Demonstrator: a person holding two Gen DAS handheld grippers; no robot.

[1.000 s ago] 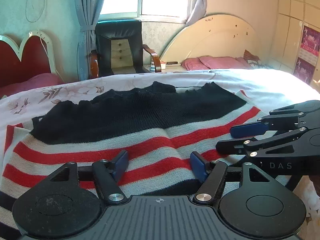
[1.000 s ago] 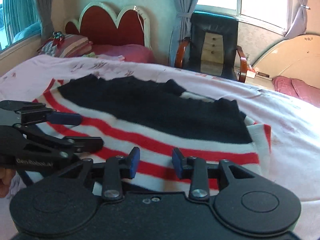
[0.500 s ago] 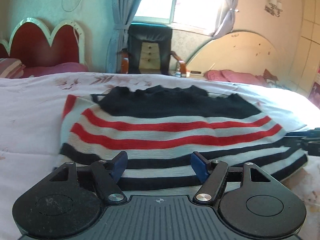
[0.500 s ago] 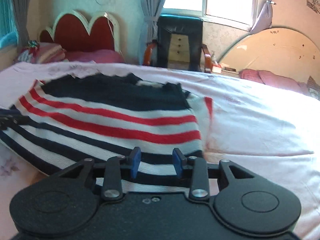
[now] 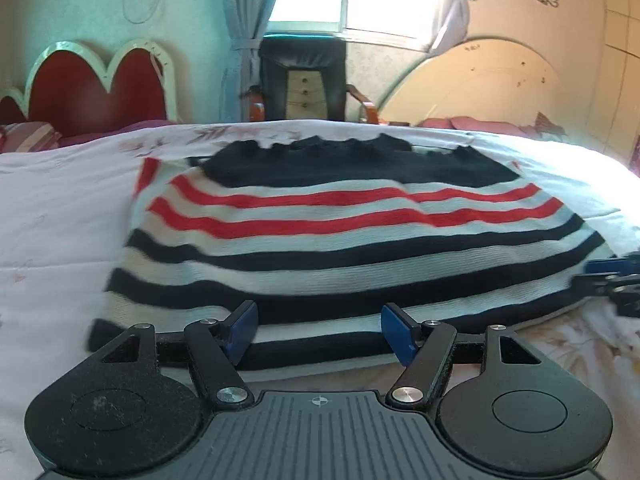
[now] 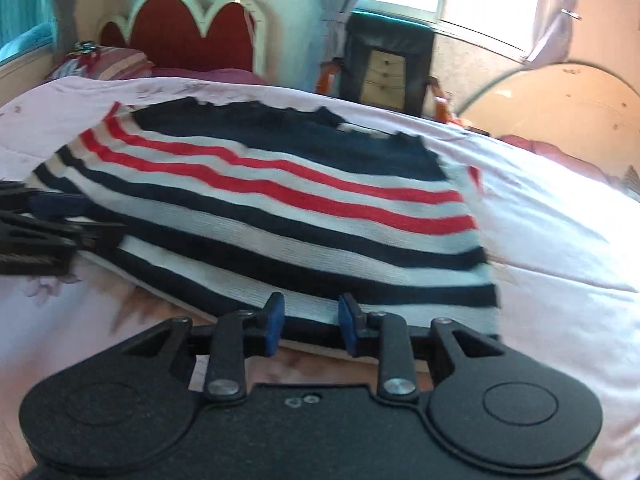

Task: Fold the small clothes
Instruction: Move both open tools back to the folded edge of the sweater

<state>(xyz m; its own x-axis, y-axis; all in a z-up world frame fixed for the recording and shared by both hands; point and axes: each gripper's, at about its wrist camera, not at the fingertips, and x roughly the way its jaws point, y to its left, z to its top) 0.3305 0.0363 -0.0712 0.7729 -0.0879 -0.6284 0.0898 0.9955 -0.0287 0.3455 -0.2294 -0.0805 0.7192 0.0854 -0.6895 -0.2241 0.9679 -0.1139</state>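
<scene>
Both tools have drawn back from over the striped sweater point(image 5: 344, 232) to its near hem; it lies flat on the bed point(image 5: 60, 216). The left hand-held gripper point(image 5: 318, 330) stands wide and empty. The right hand-held gripper point(image 6: 311, 328) is narrow and closing at the hem, apparently for a fold.

The striped sweater point(image 5: 344, 236) was smeared by motion along its left edge in the left wrist view, and its near hem was hidden behind the left gripper point(image 5: 320, 330). The right gripper point(image 5: 612, 276) was cut off by that picture's right edge and blurred, perhaps just beside the sweater's corner on the bed point(image 5: 60, 216).
</scene>
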